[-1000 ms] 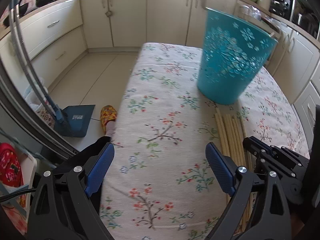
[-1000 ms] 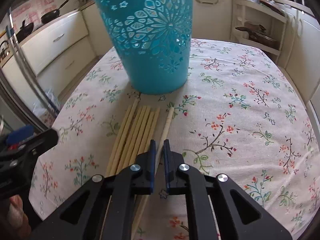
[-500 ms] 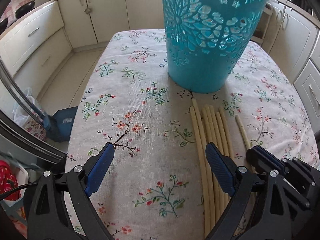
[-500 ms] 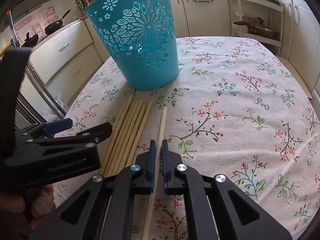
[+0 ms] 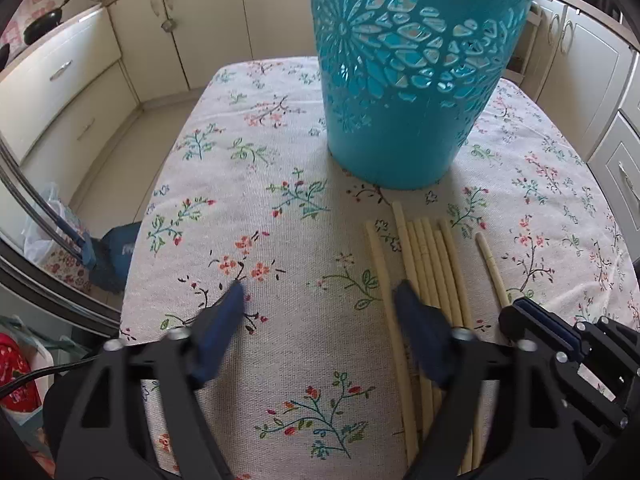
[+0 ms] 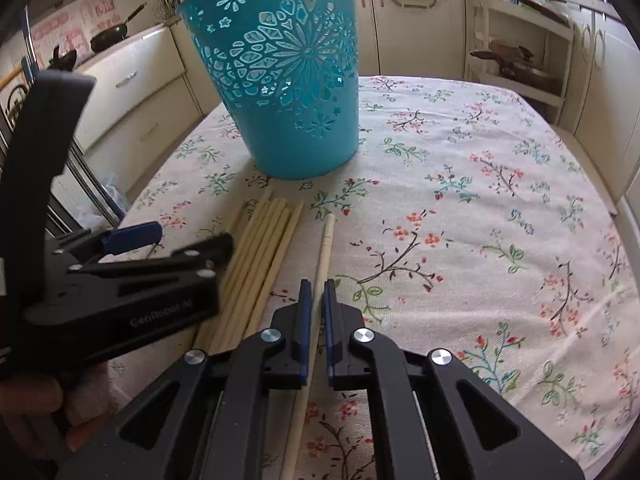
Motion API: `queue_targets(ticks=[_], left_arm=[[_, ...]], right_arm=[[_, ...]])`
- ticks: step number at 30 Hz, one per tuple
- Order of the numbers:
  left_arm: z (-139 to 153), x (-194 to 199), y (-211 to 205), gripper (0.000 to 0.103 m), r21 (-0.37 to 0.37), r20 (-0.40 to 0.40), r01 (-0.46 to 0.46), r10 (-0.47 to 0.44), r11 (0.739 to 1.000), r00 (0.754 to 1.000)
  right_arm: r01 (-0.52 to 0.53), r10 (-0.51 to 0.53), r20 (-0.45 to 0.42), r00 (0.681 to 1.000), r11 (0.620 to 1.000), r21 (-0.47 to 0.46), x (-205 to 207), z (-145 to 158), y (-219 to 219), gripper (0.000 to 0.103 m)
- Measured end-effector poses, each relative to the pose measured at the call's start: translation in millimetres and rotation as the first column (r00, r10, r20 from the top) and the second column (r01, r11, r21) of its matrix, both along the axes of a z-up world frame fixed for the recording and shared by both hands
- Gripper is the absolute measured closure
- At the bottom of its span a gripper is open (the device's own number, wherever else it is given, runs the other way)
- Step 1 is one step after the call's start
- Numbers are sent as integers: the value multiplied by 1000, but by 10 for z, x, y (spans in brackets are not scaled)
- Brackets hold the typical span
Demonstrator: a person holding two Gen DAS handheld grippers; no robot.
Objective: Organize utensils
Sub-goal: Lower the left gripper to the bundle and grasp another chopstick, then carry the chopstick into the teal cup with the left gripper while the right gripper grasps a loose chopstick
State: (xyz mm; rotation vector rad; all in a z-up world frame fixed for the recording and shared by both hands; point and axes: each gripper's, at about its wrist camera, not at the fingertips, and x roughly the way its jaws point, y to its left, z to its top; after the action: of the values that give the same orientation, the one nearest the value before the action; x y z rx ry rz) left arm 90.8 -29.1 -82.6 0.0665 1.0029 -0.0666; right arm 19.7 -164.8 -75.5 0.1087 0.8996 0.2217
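One table under a cream floral-print tablecloth [image 6: 500,208] carries everything. One tall teal plastic basket with cut-out flower patterns [image 6: 288,92] stands upright at its middle. Just in front of it lie seven pale bamboo chopsticks: six bundled side by side [image 5: 430,264], one single chopstick [image 6: 325,248] slightly apart. The left gripper [image 5: 320,300] hovers released, fingers spread wide beside the bundle. The right gripper [image 6: 315,292] is clenched on the single chopstick.

Glossy plastic basket [image 6: 280,92] (pierced), matt wooden chopsticks [image 6: 260,256], woven cloth tablecloth [image 6: 500,200].
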Motion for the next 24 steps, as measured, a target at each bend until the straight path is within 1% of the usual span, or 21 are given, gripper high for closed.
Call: queue_targets(ticks=[2, 3, 5, 6, 8, 10, 13, 14, 16, 17, 18, 19, 20, 21, 22, 24], left_arm=[[21, -9, -24, 65, -6, 8, 21, -21, 1000, 1000], [26, -14, -34, 69, -10, 10, 31, -31, 999, 999], [33, -14, -60, 90, -18, 6, 54, -54, 998, 999], [37, -13, -74, 95, -24, 0, 68, -68, 997, 998], [58, -16, -77, 97, -45, -25, 92, -94, 995, 995], [84, -33, -23, 98, -92, -51, 96, -101, 991, 994], [305, -146, 94, 98, -156, -19, 100, -104, 983, 994], [476, -197, 141, 98, -190, 21, 109, -107, 976, 994], [788, -264, 213, 98, -236, 108, 130, -107, 963, 988], [1012, -297, 246, 98, -263, 176, 148, -104, 953, 979], [1181, -310, 266, 98, -280, 227, 162, -99, 946, 969], [1413, -317, 289, 98, -300, 298, 178, -85, 937, 951], [1534, -297, 290, 98, -308, 333, 185, -77, 933, 940], [1712, -272, 276, 98, -316, 386, 197, -64, 928, 920], [1799, -239, 258, 98, -315, 412, 201, -57, 927, 909], [2003, -127, 195, 98, -307, 474, 204, -36, 930, 880]], right_arm=[[0, 0, -7, 1000, 1000, -9, 18, -1, -5, 98], [-2, 2, -9, 1000, 1000, -14, 32, -2, -5, 98], [-4, 4, -10, 1000, 1000, -18, 64, -5, -9, 98], [-2, 2, -9, 1000, 1000, -15, 78, -9, -15, 98], [2, -2, -2, 1000, 1000, 2, 88, -21, -34, 98], [9, -9, -7, 1000, 999, 47, 106, -38, -89, 98], [22, -19, -20, 1000, 992, 121, 119, -66, -171, 98], [24, -21, -22, 1000, 991, 133, 116, -69, -182, 98], [25, -23, -21, 1000, 990, 136, 117, -70, -179, 98], [24, -22, -19, 1000, 991, 133, 109, -65, -181, 98], [24, -22, -18, 1000, 991, 130, 109, -62, -173, 98], [25, -22, -18, 1000, 991, 132, 109, -61, -174, 98], [25, -23, -18, 1000, 991, 134, 106, -63, -174, 98], [25, -23, -19, 1000, 990, 139, 107, -64, -179, 98], [26, -23, -19, 1000, 990, 142, 103, -65, -181, 98], [28, -26, -18, 1000, 989, 144, 105, -66, -186, 98]])
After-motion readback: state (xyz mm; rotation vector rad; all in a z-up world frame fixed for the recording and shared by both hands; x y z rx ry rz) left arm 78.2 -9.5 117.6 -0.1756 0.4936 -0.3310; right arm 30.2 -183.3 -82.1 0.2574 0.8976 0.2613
